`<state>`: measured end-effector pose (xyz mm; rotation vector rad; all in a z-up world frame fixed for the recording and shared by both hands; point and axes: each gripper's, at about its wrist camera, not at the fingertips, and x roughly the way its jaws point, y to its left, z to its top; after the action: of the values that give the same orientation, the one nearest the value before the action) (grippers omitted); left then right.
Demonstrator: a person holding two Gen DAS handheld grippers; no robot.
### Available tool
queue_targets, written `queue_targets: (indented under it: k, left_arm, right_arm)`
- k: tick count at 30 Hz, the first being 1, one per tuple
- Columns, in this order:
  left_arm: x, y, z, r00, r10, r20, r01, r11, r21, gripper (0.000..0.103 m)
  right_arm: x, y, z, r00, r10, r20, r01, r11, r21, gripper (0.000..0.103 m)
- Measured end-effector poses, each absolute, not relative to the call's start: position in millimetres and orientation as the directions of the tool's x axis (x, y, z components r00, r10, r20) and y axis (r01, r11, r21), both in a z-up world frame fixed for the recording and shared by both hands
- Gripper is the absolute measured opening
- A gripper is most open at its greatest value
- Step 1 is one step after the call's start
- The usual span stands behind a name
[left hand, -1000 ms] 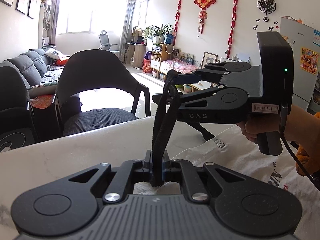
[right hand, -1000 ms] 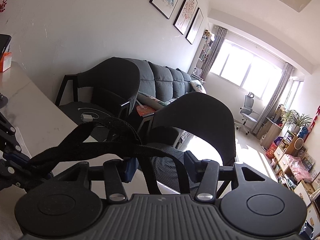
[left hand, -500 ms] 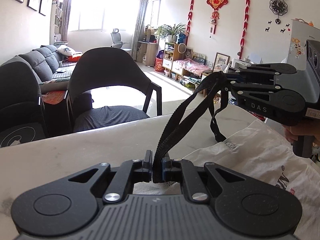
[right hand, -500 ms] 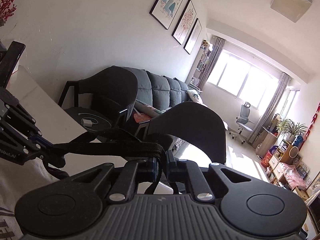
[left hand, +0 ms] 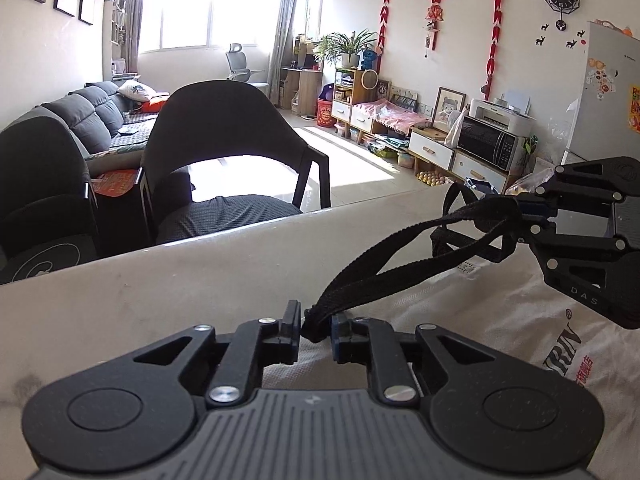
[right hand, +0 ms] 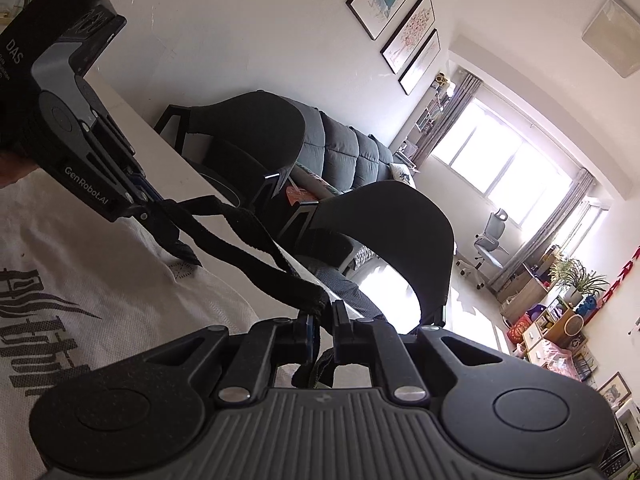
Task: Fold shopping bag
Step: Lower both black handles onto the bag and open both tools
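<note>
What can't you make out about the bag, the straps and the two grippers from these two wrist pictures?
- Shopping bag: its lower part is cut off by the frame edge and covered by the left gripper body in the left wrist view.
- Black straps: where they join the bag is hidden behind the right gripper in its own view.
- Left gripper: jaws opening; whether the pads touch the strap between them is unclear.
- Printed lettering: cut off, unreadable.

White shopping bag [left hand: 480, 332]: right and lower parts cut off by the frame edge; printed lettering only partly legible. Right gripper [left hand: 524, 222]: body cropped at right. Black strap [right hand: 256, 248]: far end possibly hidden behind left gripper [right hand: 146, 204].
</note>
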<state>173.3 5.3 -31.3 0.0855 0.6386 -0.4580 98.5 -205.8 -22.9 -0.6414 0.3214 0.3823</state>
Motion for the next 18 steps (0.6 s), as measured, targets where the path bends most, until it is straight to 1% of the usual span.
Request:
queue_targets:
  k: [2, 3, 5, 6, 8, 10, 13, 18]
  left_arm:
    - [173, 6, -31, 0.702, -0.366, -0.611, 0.425, 0.903, -0.053, 0.024]
    - [172, 7, -30, 0.7, -0.362, -0.616, 0.422, 0.905, -0.053, 0.024]
    - [170, 8, -28, 0.695, -0.356, -0.625, 0.416, 0.908, -0.055, 0.031]
    - [168, 10, -26, 0.692, -0.359, -0.626, 0.416, 0.907, -0.061, 0.031]
    - [165, 12, -23, 0.686, -0.365, -0.63, 0.416, 0.906, -0.073, 0.038]
    - [158, 15, -18, 0.686, -0.366, -0.629, 0.418, 0.906, -0.071, 0.042]
    - [148, 19, -10, 0.694, -0.364, -0.621, 0.42, 0.905, -0.061, 0.043]
    - [137, 21, 10, 0.732, -0.379, -0.566, 0.41, 0.909, -0.078, 0.043]
  right_arm:
    - [94, -201, -26, 0.875, 0.239, -0.421, -0.448, 0.731, -0.515, 0.009]
    - [92, -199, -28, 0.871, 0.237, -0.43, -0.452, 0.728, -0.515, 0.009]
    - [89, -194, -31, 0.864, 0.235, -0.446, -0.463, 0.719, -0.518, 0.009]
    - [86, -192, -33, 0.859, 0.236, -0.454, -0.471, 0.712, -0.521, 0.009]
    - [81, -187, -35, 0.852, 0.237, -0.468, -0.483, 0.702, -0.523, 0.009]
    - [78, -184, -36, 0.845, 0.236, -0.479, -0.492, 0.695, -0.525, 0.009]
    - [74, -178, -39, 0.834, 0.237, -0.499, -0.51, 0.676, -0.531, 0.009]
    - [66, -170, -43, 0.81, 0.247, -0.532, -0.549, 0.636, -0.542, 0.009]
